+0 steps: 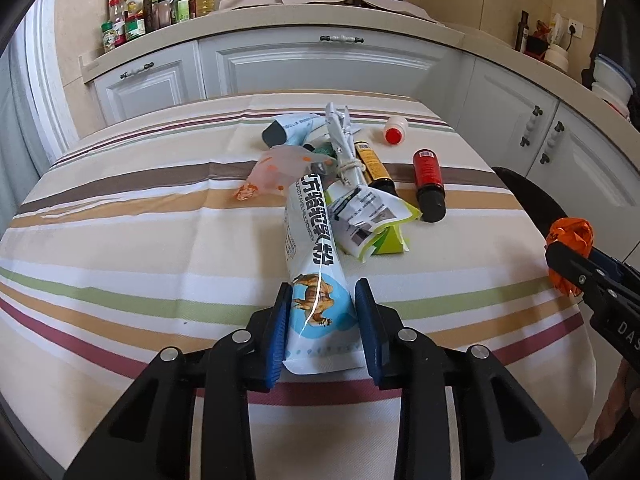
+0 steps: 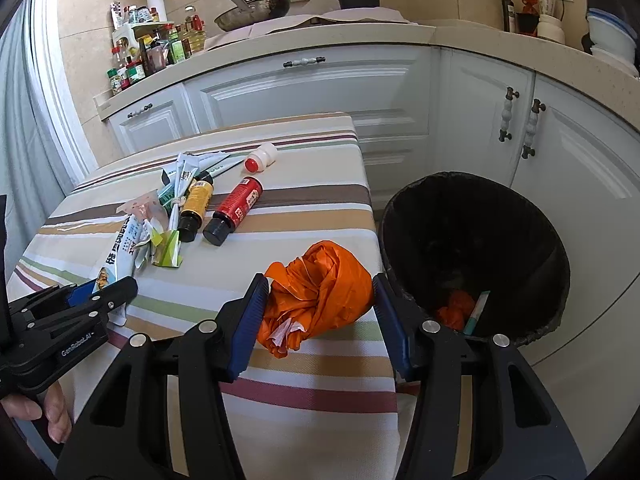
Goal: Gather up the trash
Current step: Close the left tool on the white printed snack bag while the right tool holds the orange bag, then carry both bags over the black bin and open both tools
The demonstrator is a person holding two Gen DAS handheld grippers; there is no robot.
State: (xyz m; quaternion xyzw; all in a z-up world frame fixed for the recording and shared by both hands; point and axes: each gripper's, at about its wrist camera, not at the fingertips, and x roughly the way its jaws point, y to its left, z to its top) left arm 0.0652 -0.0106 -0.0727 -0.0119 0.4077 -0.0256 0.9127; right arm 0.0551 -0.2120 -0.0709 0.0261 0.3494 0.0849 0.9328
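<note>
Trash lies in a loose pile mid-table on the striped cloth [image 1: 120, 240]. The left gripper [image 1: 322, 324] straddles the near end of a long blue-and-white milk powder pouch [image 1: 308, 264]. Its blue pads sit against both pouch edges; the film bows up between them, so I judge the pads are pressing on it. The grip is at the free end, probably so the pouch can be drawn clear of the pile without dragging the rest.

The right gripper [image 2: 320, 312] has its jaws about half-way apart, clamped on a crumpled orange plastic bag [image 2: 320, 292], which bulges between the pads. It hangs over the table's corner, just beside the black-lined bin [image 2: 400, 216], presumably staged for a drop. The bin already has orange scrap and a small tube at the bottom.

Materials:
- Pouch: glossy film, flattened tube shape, creased lengthwise.
- Orange bag: thin, soft, heavily wrinkled.
- Pile: a torn green-and-white paper carton [image 1: 372, 220], a translucent wrapper with orange specks [image 1: 280, 168], and white sachets tied in a bundle.
- Beside the pile: two rigid dark-capped bottles lying flat, one with a red label [image 1: 428, 176], one yellow [image 1: 372, 164], plus a small white red-capped bottle [image 1: 396, 130].
</note>
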